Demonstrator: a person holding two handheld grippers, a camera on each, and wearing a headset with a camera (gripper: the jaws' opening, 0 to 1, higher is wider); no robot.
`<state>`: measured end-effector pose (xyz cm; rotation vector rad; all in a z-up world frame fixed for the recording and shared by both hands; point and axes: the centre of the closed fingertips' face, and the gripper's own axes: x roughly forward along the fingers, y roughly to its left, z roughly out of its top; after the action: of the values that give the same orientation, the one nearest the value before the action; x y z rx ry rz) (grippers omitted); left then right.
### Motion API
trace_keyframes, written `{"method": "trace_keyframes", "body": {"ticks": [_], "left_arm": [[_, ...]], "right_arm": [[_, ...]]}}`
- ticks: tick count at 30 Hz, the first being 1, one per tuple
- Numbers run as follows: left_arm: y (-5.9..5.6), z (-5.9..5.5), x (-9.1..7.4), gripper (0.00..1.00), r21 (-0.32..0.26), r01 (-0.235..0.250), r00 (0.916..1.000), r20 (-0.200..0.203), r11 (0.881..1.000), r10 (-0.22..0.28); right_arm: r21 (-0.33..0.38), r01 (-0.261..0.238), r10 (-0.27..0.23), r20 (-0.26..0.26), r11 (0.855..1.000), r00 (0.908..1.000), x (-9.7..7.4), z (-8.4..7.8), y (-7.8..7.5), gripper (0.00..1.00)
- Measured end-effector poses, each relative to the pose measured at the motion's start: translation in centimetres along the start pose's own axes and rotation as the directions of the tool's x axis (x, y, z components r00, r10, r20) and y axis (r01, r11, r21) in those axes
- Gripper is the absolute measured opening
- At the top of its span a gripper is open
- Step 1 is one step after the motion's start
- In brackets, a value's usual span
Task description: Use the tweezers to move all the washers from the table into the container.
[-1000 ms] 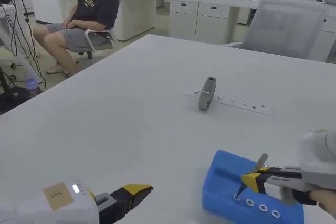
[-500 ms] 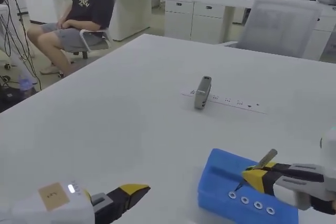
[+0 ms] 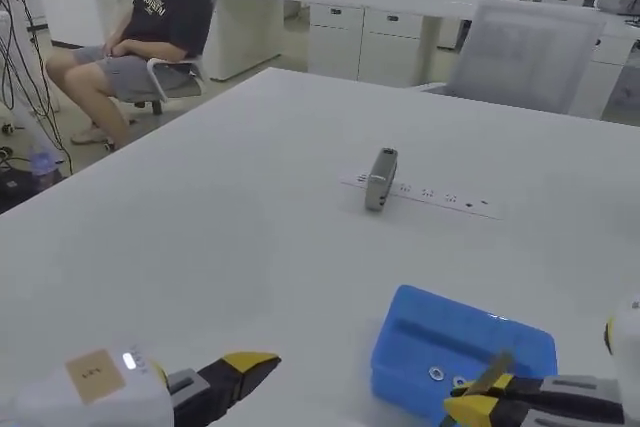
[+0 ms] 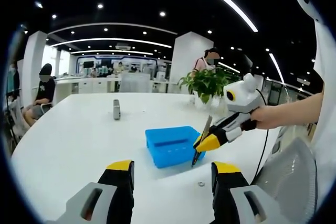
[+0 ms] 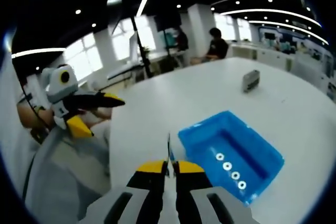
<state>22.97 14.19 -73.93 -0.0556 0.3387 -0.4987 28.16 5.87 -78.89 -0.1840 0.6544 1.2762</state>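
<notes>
Washers (image 5: 227, 166) in blue container (image 5: 202, 132), right tool (image 5: 170, 165) gripping tweezers (image 5: 169, 149)

White, yellow-tipped – left hand-held gripper (image 3: 262, 367)

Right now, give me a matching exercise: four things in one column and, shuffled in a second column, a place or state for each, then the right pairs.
Column 1
1. tweezers
2. container
3. loose washer
4. left gripper

Column 2
A. open, holding nothing
B. on the table, outside the container
C. clamped in the right gripper
D. blue, with four washers inside

Pairs: 1-C, 2-D, 3-B, 4-A
</notes>
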Motion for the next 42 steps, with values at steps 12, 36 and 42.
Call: {"method": "trace_keyframes", "body": {"ticks": [12,36,42], "left_arm": [[-0.1,-0.1,0.0,0.58,0.001,0.005,1.0000,-0.006,1.000,-0.005],[-0.1,-0.2,0.1,0.58,0.005,0.009,0.9999,-0.013,1.000,-0.009],[-0.1,-0.2,0.1,0.58,0.005,0.006,0.9999,-0.011,1.000,-0.006]], "right_arm": [[0.000,-0.060,0.060,-0.104,0.998,0.9928,1.0,-3.2,1.6,0.04],[-0.186,-0.094,0.062,-0.172,0.978,0.9832,0.7,-3.9,2.7,0.04],[-0.363,-0.136,0.059,-0.215,0.922,0.9747,1.0,-4.2,3.8,0.03]]}}
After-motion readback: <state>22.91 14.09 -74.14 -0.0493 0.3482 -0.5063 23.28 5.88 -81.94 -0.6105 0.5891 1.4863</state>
